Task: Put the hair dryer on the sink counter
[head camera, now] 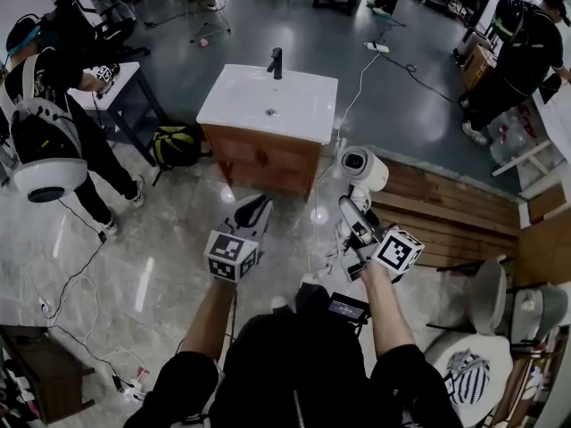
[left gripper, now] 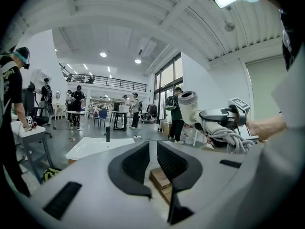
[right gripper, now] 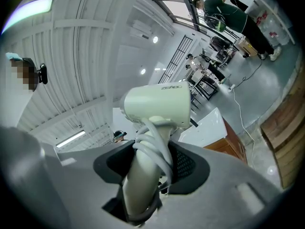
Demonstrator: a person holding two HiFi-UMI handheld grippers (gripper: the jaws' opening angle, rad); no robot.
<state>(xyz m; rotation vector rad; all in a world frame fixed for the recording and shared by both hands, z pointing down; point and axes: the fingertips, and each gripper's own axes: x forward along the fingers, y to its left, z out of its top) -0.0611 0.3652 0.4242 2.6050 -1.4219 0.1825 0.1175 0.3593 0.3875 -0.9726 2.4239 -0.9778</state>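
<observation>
A cream hair dryer (head camera: pixel 364 169) with its cord wound round the handle is held up off the floor; my right gripper (head camera: pixel 355 221) is shut on that handle. In the right gripper view the dryer (right gripper: pixel 159 104) stands upright between the pads of the gripper (right gripper: pixel 147 161). The white sink counter (head camera: pixel 241 96) on its wooden cabinet, with a black faucet (head camera: pixel 276 62), lies ahead and apart from both grippers. My left gripper (head camera: pixel 252 210) hangs lower left of the dryer, jaws nearly together with nothing between them. The left gripper view (left gripper: pixel 153 149) shows the counter (left gripper: pixel 90 147) and the dryer (left gripper: pixel 190 106).
A wooden platform (head camera: pixel 446 212) runs along the right. A black and yellow backpack (head camera: pixel 176 145) lies left of the cabinet. A person (head camera: pixel 53 123) stands by a small table (head camera: pixel 125 78) at the left. Cables trail over the glossy floor; white toilets (head camera: pixel 491 292) stand at the lower right.
</observation>
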